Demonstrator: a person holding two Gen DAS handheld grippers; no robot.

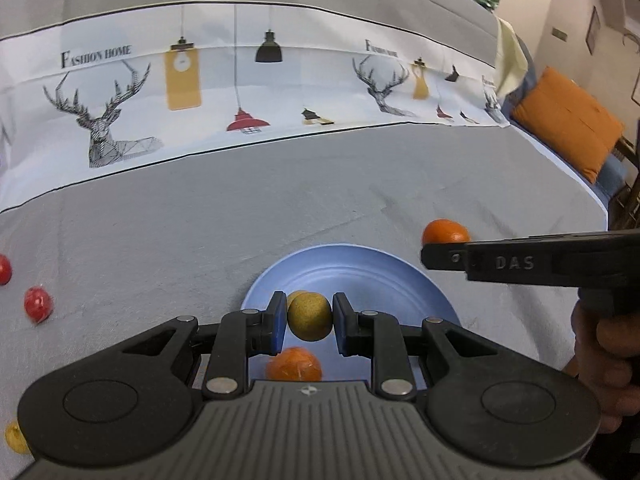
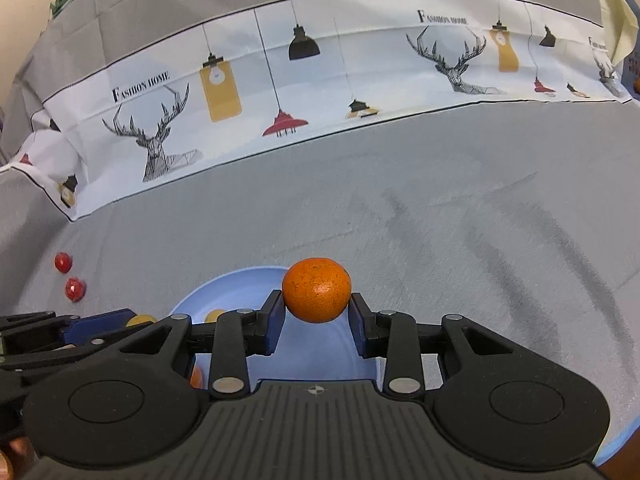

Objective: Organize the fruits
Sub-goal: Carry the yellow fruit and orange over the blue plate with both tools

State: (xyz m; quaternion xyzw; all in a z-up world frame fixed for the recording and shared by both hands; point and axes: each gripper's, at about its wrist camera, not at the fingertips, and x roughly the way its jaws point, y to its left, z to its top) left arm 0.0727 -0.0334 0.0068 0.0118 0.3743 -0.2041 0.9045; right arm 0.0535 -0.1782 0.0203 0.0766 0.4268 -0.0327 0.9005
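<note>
My left gripper is shut on a small yellow-brown fruit and holds it over the blue plate. On the plate below lie an orange and another yellow fruit, mostly hidden behind the held one. My right gripper is shut on an orange above the same blue plate. From the left wrist view the right gripper comes in from the right with its orange. The left gripper shows at the left edge of the right wrist view.
Two red fruits lie on the grey tablecloth to the plate's left, also seen as red fruits. A yellow fruit sits at the near left. An orange cushion lies beyond the table's right edge.
</note>
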